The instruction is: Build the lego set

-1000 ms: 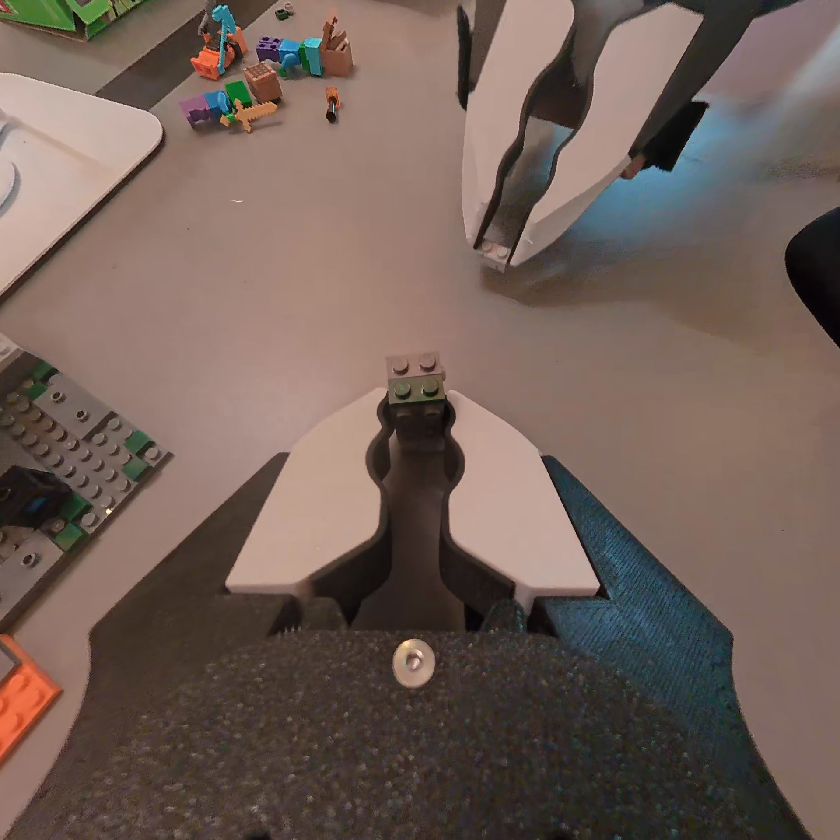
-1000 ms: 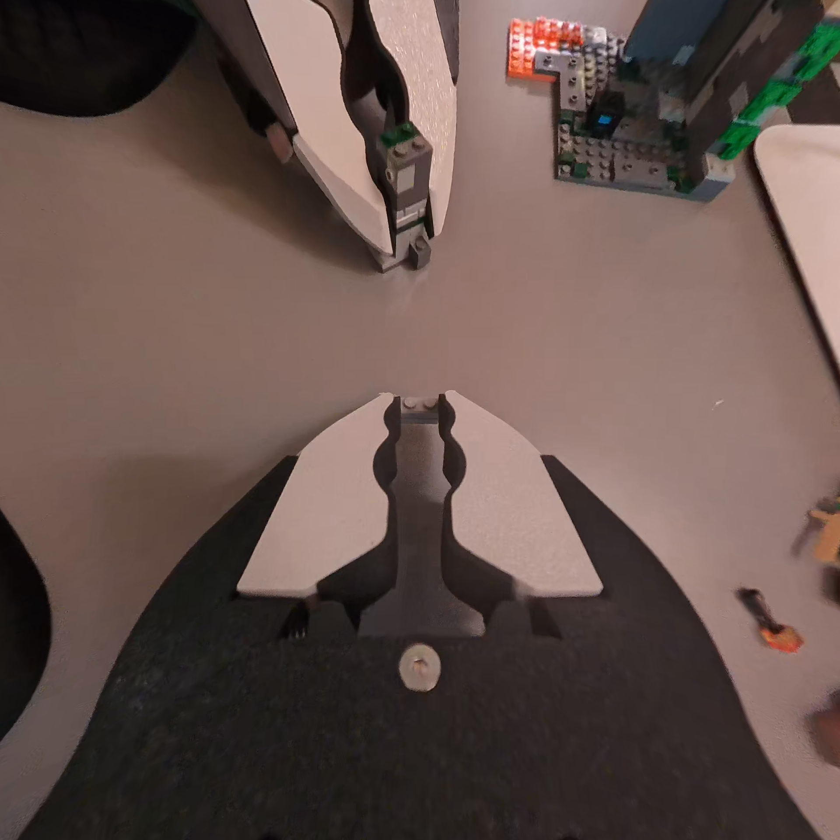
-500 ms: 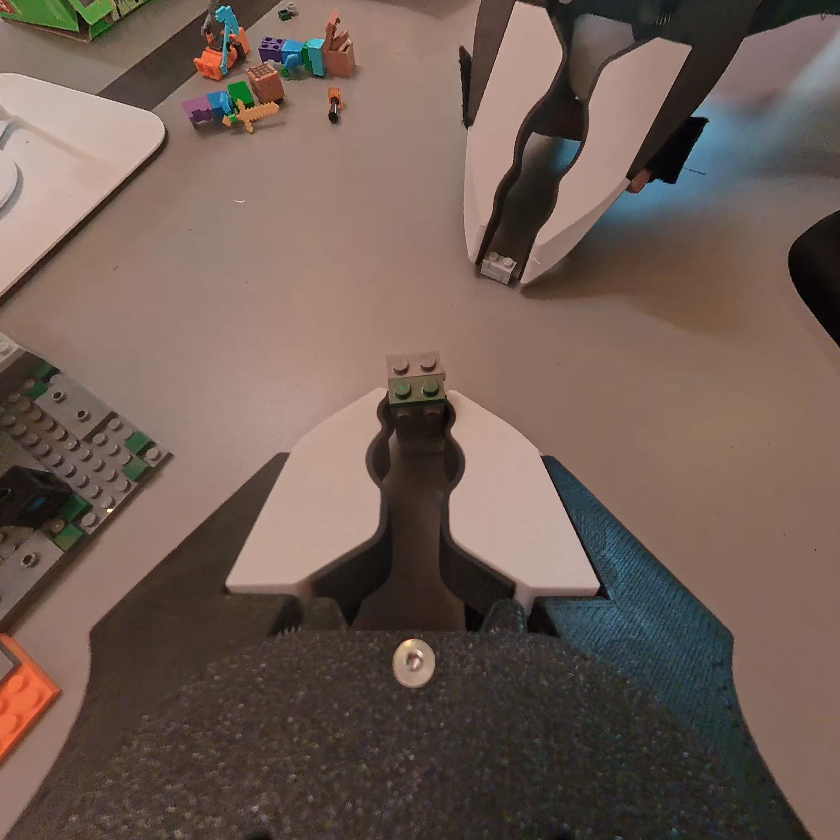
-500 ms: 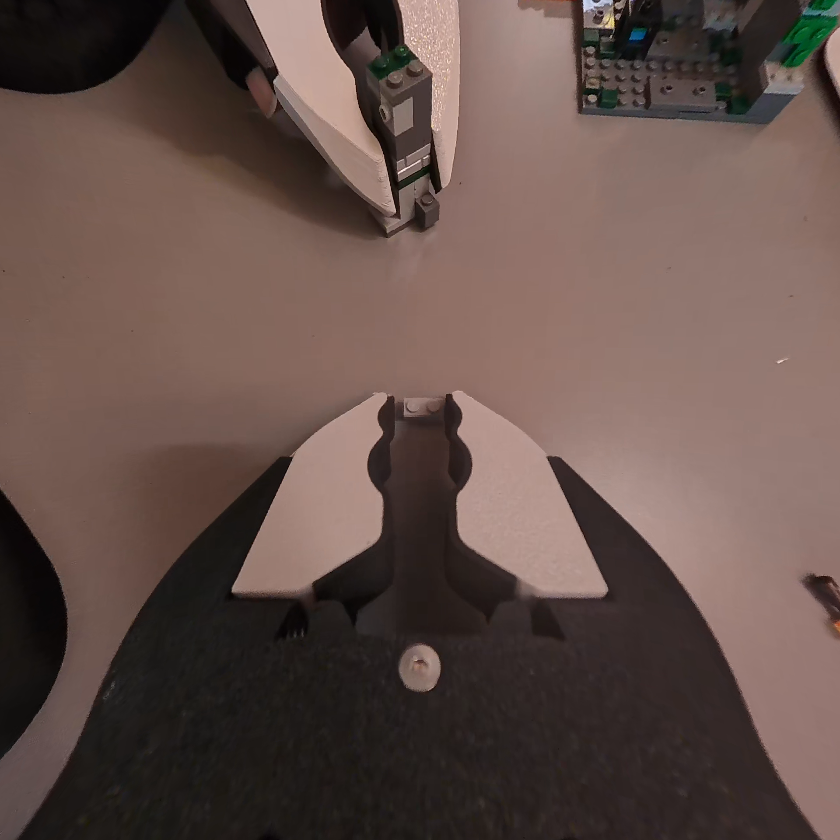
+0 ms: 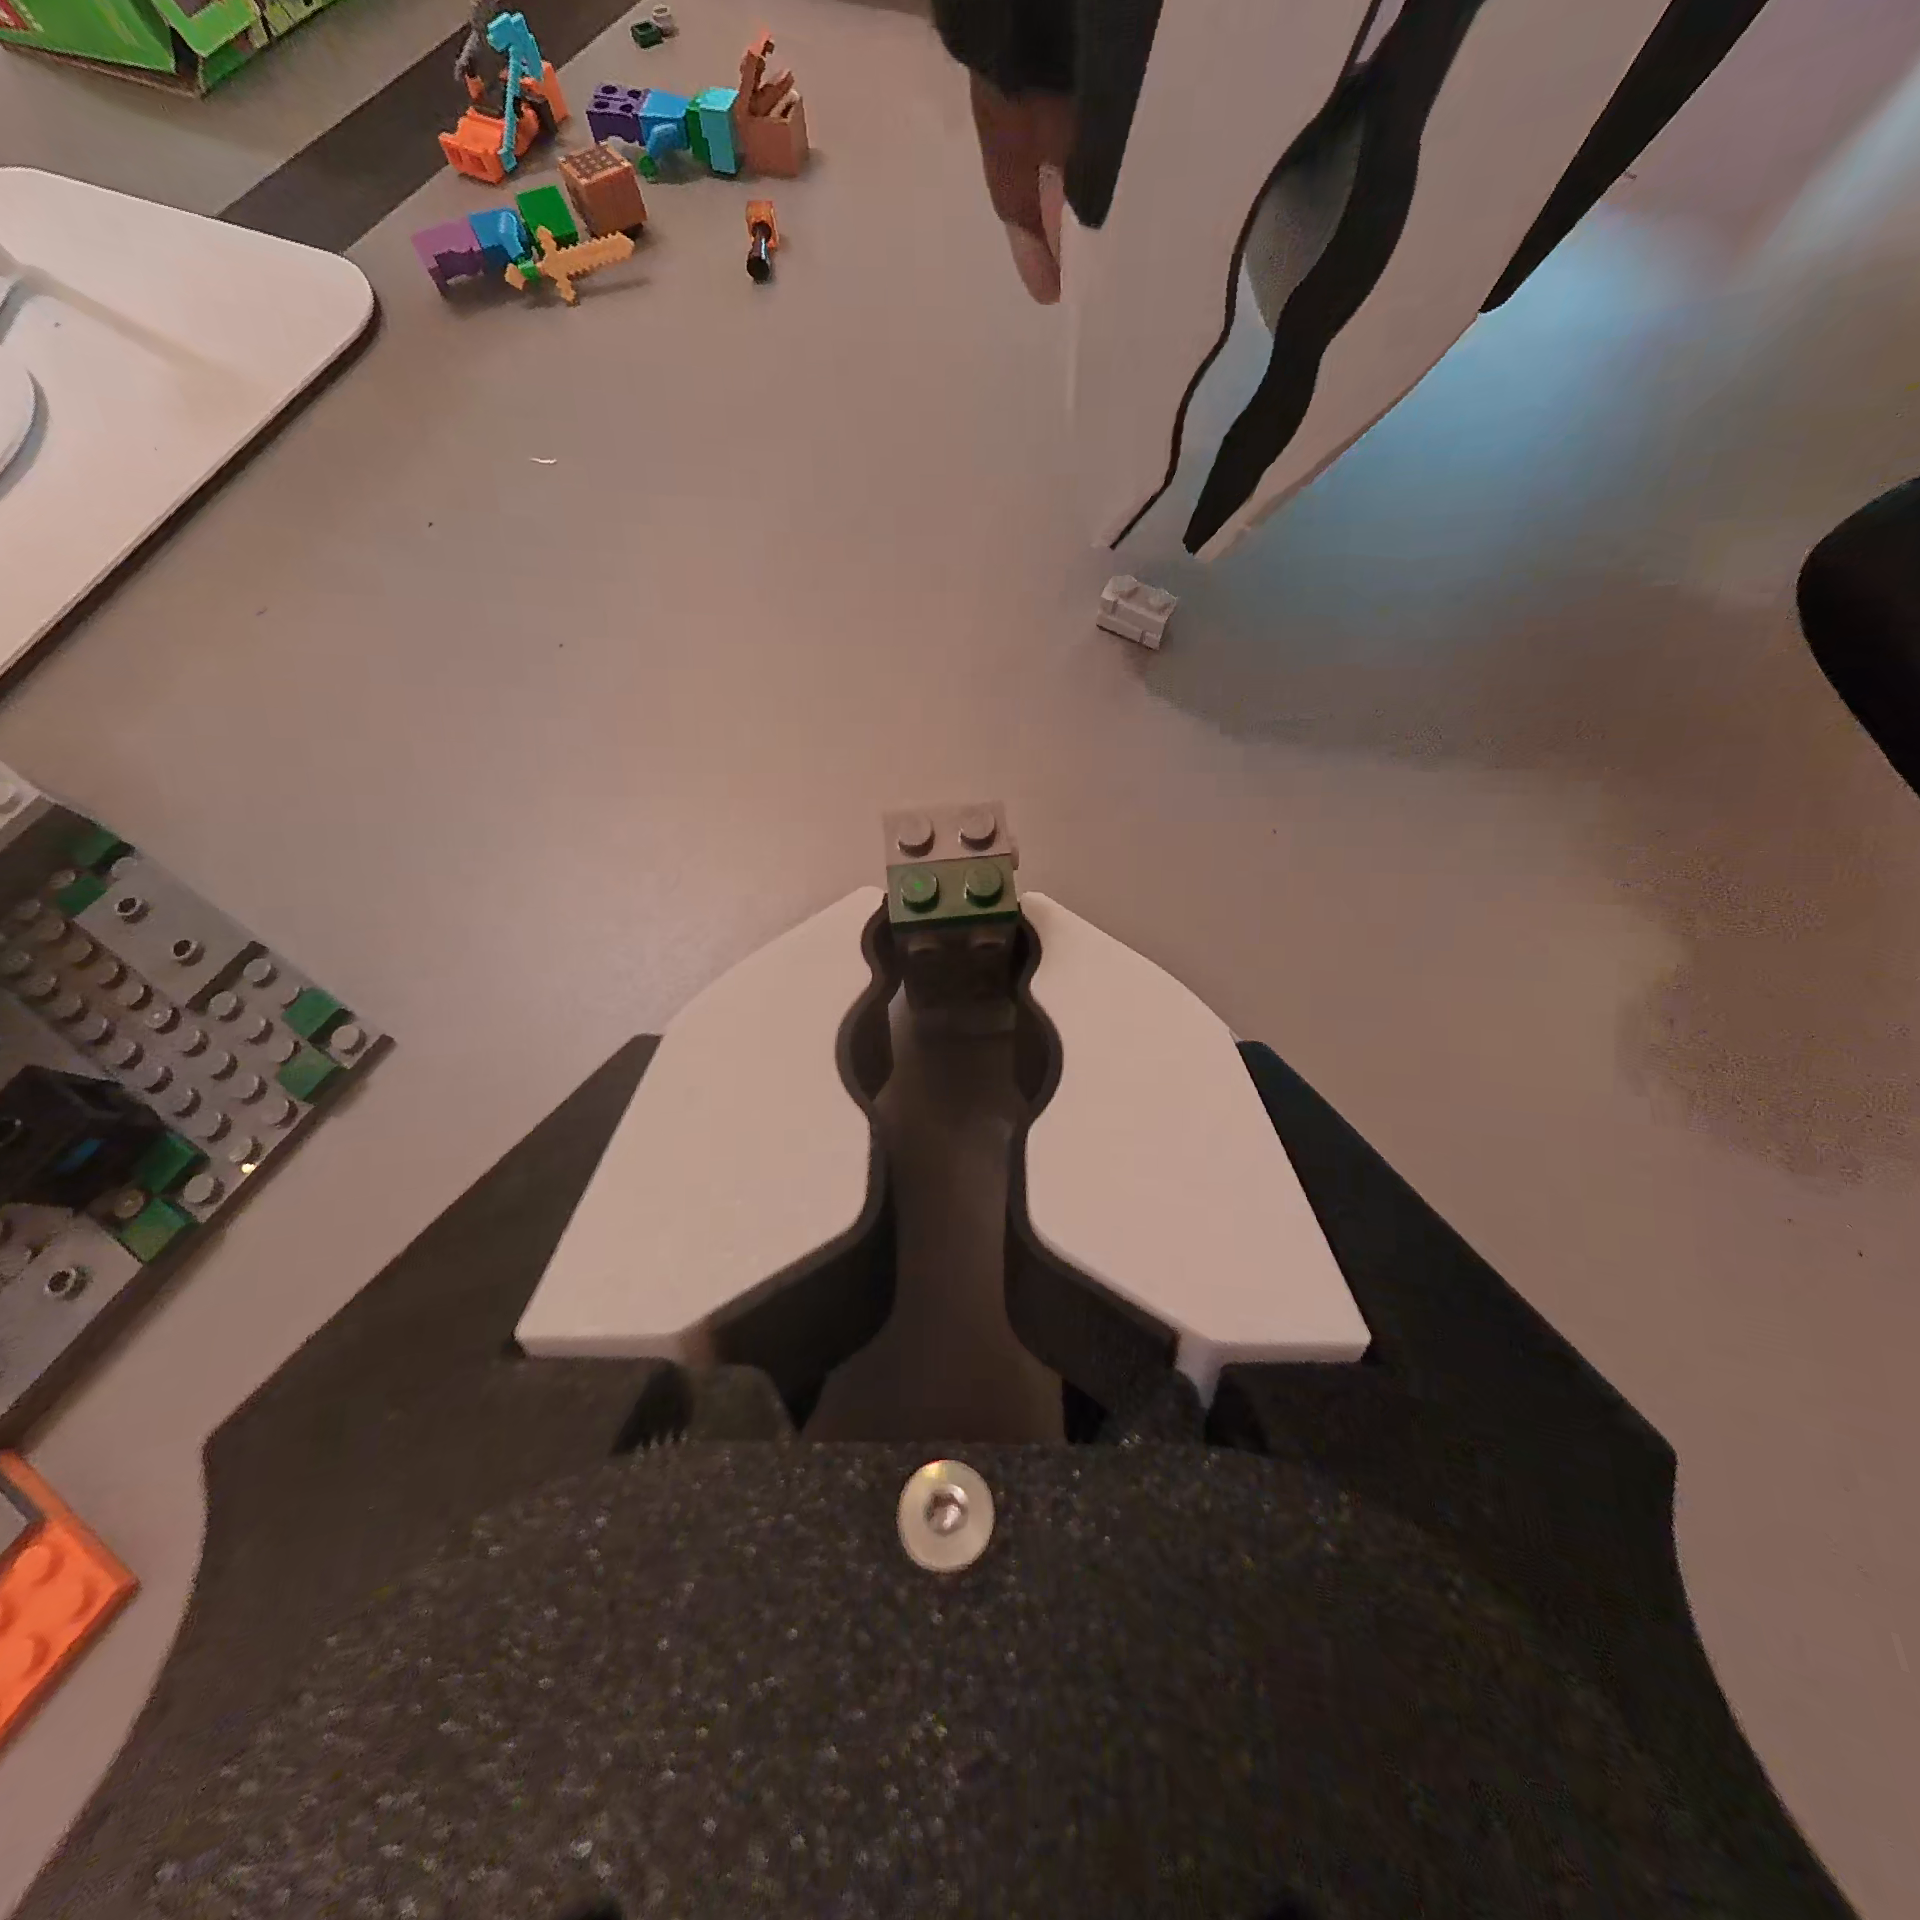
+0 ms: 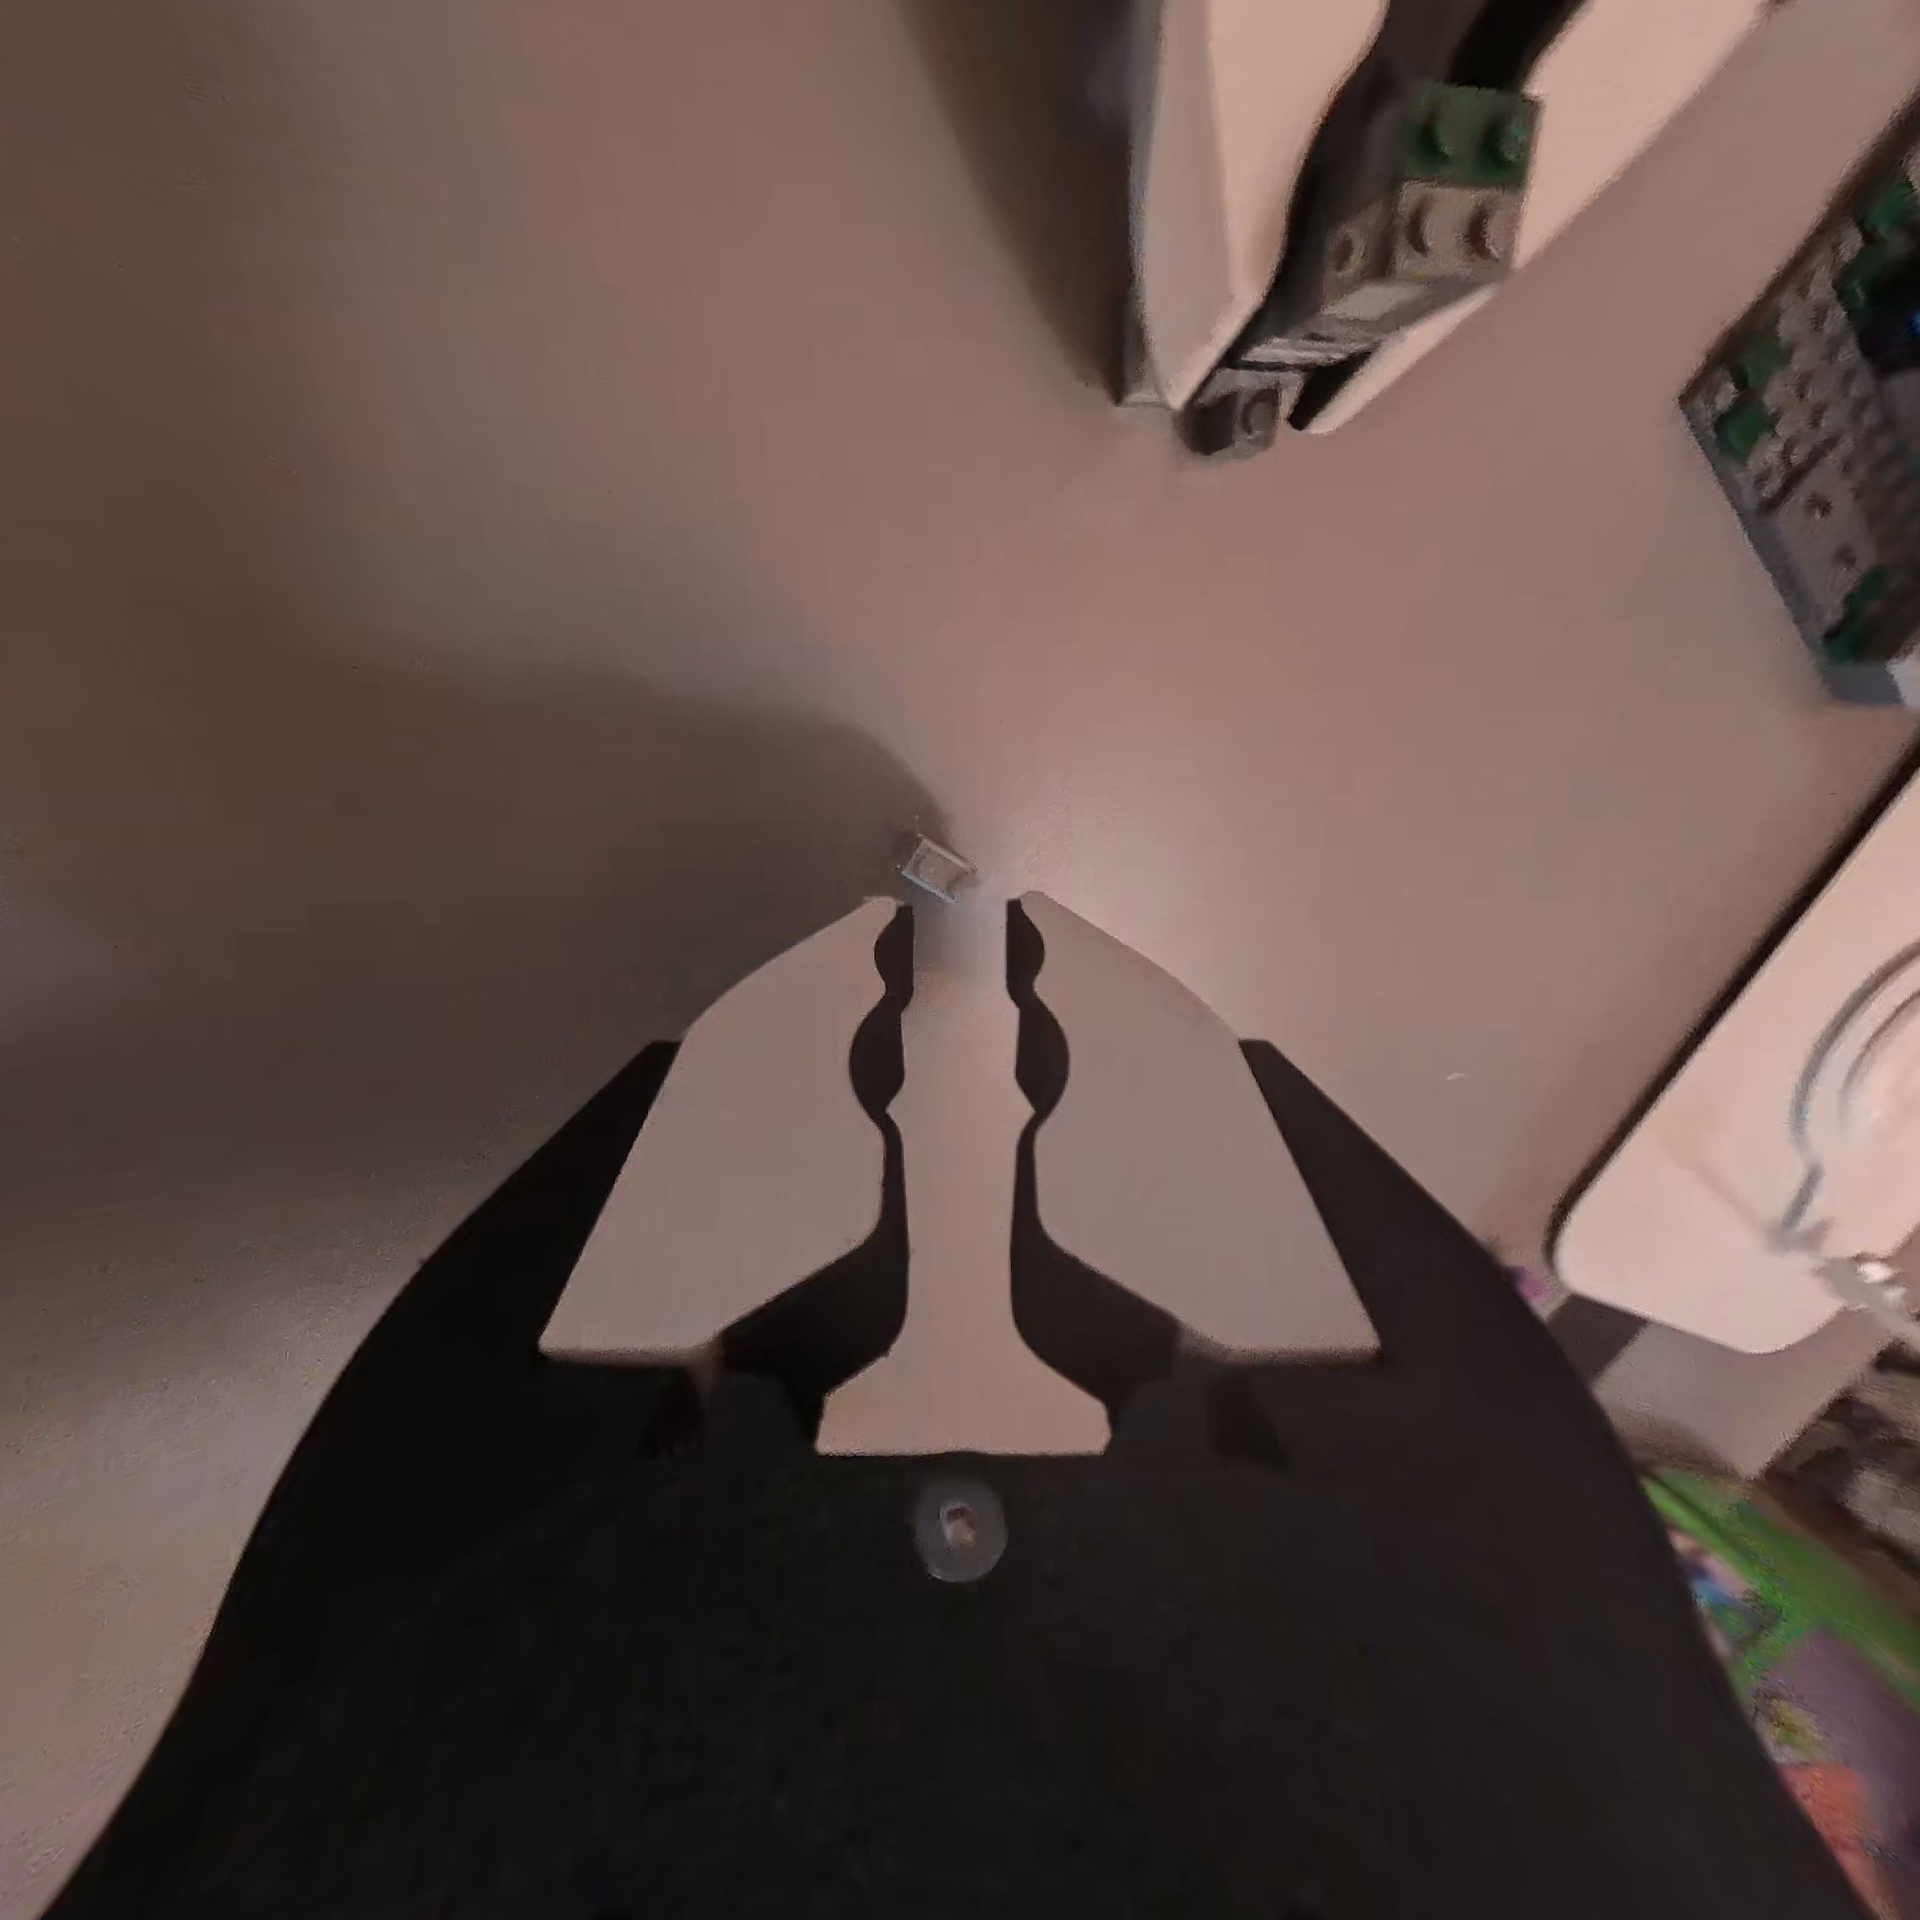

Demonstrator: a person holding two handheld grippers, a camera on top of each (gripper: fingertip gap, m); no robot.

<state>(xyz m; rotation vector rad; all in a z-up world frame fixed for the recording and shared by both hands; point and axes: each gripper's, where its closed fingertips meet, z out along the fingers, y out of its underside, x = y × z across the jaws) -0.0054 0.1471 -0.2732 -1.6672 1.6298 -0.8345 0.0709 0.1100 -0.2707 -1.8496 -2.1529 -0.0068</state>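
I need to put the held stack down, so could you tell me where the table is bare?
Widest bare stretch: between the white tray, the small grey brick and the left gripper holding the grey-green brick stack. Also bare right of that gripper. Crowded: loose coloured pieces far left, studded base build near left.

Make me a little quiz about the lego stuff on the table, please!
1. True or false: the left hand-held gripper is shut on a small brick stack with a green brick in it.
2. Where is the small light grey brick? A) on the white tray B) lying loose on the table C) on the grey studded baseplate
3. Fill in: the right hand-held gripper is ____ (open or shut).

Key
1. True.
2. B: it lies just past the right gripper's tips, not held.
3. Open.
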